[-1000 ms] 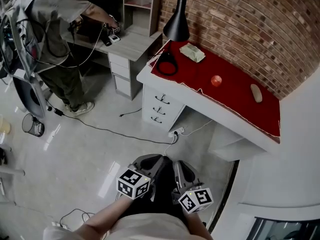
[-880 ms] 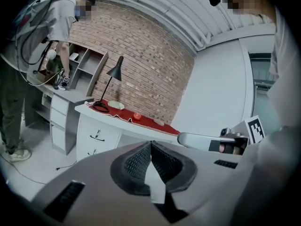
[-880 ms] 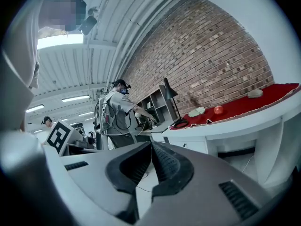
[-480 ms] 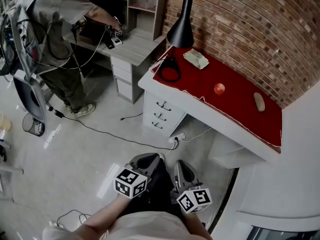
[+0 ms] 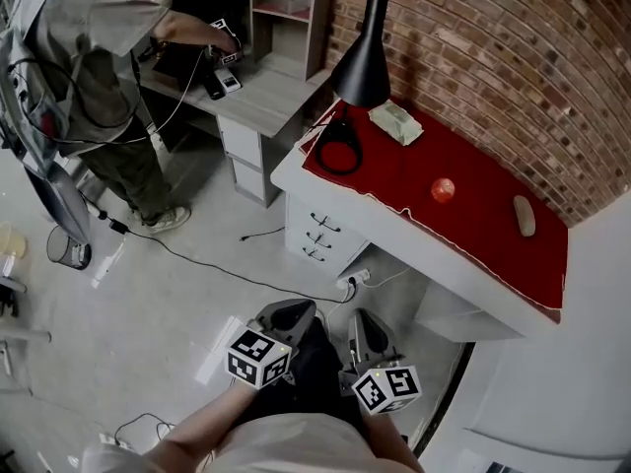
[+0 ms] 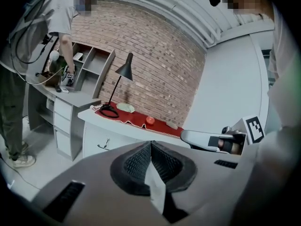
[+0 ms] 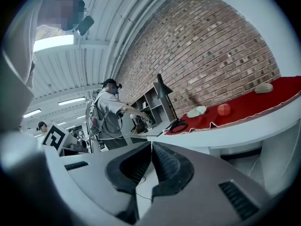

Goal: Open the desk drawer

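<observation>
Desk [image 5: 426,261] nearer than before, drawers [image 5: 320,239] closed, power strip [image 5: 352,281] on floor [image 5: 177,313]

The wall [image 5: 473,57] is rough, matt red brick, and the desk [image 5: 394,239] below it is smooth white painted board with a soft-looking red cloth [image 5: 473,225] over its top and thin, dark, metal-looking handles [image 5: 323,227] on the plain drawer fronts [image 5: 340,246]. The lamp [image 5: 363,62] has a matt black shade; the pale floor [image 5: 177,304] is polished, carrying streaks of glare. The left gripper [image 6: 151,144] is matt grey plastic, its black pads [image 6: 136,163] moulded in a fine grid — rubbery in look.
</observation>
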{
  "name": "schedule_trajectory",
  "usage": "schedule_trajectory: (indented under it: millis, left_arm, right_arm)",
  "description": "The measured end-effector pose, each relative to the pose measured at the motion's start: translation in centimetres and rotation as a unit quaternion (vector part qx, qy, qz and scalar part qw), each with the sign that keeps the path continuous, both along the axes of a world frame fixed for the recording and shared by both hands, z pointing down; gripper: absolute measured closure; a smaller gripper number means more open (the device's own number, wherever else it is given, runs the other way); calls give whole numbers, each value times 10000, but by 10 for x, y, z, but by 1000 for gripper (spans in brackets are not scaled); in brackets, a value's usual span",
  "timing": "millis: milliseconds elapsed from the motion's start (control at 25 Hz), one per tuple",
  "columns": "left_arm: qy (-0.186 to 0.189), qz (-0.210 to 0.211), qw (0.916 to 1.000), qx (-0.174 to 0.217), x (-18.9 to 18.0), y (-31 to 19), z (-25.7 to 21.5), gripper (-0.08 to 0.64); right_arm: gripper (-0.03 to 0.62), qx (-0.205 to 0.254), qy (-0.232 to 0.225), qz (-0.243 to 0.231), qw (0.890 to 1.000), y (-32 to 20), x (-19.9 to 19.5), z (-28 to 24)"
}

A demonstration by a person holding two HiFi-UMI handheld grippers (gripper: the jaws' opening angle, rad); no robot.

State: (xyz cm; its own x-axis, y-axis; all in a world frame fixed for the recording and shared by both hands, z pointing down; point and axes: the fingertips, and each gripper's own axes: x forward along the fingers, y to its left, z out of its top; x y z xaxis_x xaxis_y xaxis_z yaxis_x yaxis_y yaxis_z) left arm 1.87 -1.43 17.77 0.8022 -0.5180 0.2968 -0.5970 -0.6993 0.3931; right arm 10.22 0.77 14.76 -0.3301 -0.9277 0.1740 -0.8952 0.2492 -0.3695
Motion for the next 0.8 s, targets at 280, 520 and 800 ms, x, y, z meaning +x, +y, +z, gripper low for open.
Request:
schedule_trajectory:
  millis: [280, 520, 800]
  left_arm:
    - [-9, -75, 9999, -103, 11, -44, 4, 549]
    - [-86, -130, 9997, -186, 13, -75, 21, 549]
    - [-124, -94, 9997, -190, 21, -111, 51, 549]
  right_arm:
    - [574, -162, 42, -128, 9998, -49, 9, 7]
    - [574, -155, 184, -266, 9994, -80, 17, 16]
    - [574, -212, 464, -527, 9973, -114, 21, 48]
